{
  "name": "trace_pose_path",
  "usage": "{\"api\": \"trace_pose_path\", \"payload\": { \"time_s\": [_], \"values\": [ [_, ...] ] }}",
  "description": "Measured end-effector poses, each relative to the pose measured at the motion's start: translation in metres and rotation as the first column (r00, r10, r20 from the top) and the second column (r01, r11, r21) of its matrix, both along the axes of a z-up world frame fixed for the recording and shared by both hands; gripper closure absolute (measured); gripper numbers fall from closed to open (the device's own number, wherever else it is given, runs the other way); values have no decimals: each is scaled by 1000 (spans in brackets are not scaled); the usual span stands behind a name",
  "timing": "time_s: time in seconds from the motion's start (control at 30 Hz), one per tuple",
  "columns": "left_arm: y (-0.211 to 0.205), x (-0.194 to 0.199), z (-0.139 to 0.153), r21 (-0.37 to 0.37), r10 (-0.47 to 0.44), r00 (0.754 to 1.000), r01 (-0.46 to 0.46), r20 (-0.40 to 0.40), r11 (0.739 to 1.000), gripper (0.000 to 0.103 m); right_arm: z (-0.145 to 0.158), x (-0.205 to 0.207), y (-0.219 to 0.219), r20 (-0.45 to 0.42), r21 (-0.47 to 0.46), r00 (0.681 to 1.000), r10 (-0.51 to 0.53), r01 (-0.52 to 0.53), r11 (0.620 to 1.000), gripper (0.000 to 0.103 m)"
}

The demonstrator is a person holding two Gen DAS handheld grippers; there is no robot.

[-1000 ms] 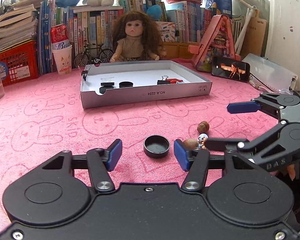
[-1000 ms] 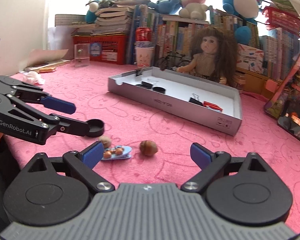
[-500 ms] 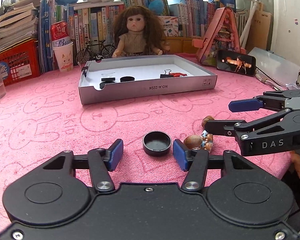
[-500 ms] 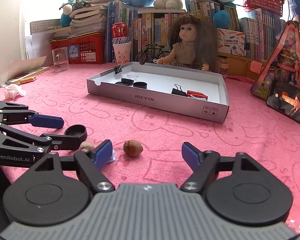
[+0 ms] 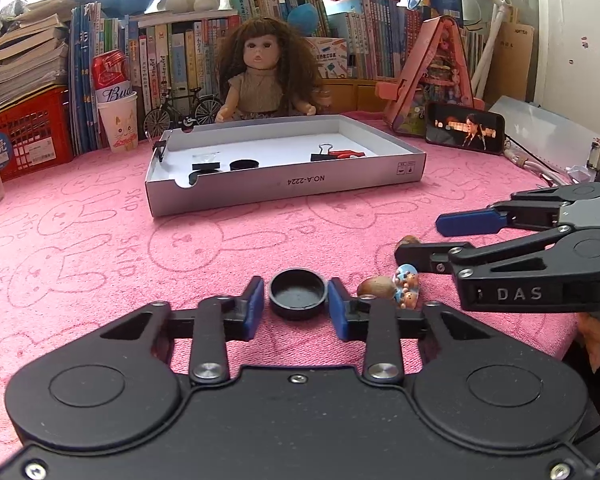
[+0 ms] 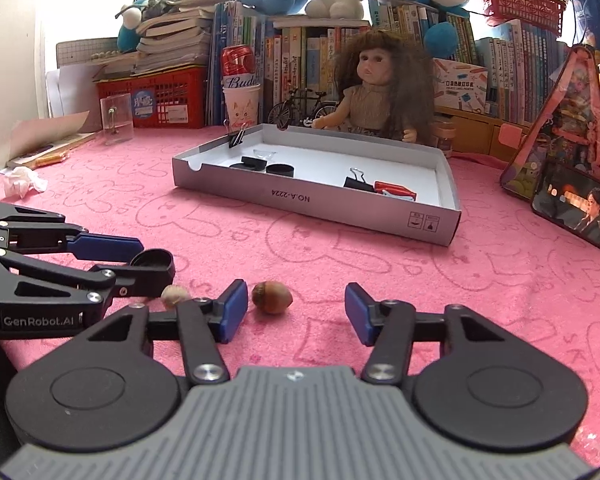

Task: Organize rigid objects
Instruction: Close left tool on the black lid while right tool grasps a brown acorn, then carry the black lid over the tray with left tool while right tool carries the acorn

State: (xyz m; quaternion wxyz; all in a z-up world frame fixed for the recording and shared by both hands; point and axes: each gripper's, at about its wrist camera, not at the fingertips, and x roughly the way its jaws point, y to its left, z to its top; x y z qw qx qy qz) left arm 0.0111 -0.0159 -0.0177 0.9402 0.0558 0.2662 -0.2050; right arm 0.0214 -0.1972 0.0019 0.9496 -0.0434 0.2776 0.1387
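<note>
A black round cap point(image 5: 297, 294) lies on the pink cloth between the pads of my left gripper point(image 5: 296, 308), which has closed in on both its sides; it also shows in the right wrist view point(image 6: 153, 261). A brown nut point(image 6: 272, 297) lies just ahead of my right gripper point(image 6: 296, 312), which is open and empty. A second nut point(image 5: 376, 286) and a small blue figure clip point(image 5: 407, 284) lie to the right of the cap. The grey cardboard tray point(image 5: 284, 184) holds caps and binder clips.
A doll point(image 5: 260, 76), a toy bicycle point(image 5: 184, 112), a paper cup point(image 5: 118, 120), a red basket point(image 5: 24, 132) and books stand behind the tray. A phone point(image 5: 464, 130) leans at the right. Crumpled paper point(image 6: 22, 180) lies at the left.
My left gripper's fingers have closed in from wide open to the black cap's sides. My right gripper has moved left and forward, so the brown nut now lies just ahead of its left finger.
</note>
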Motion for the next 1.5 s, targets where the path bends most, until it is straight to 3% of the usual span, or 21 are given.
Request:
{"api": "trace_pose_path", "payload": {
  "time_s": [0.3, 0.9, 1.5],
  "values": [
    [4, 5, 3, -32, 29, 999, -29, -19, 999, 73, 1, 0, 6, -10, 10, 1000, 23, -23, 1000, 75],
    [11, 38, 23, -65, 126, 992, -127, -22, 990, 73, 11, 16, -10, 2, 41, 995, -98, 98, 994, 76],
    [7, 95, 51, -103, 192, 981, -190, 12, 976, 73, 27, 66, -30, 26, 96, 973, -230, 227, 969, 76]
  ]
}}
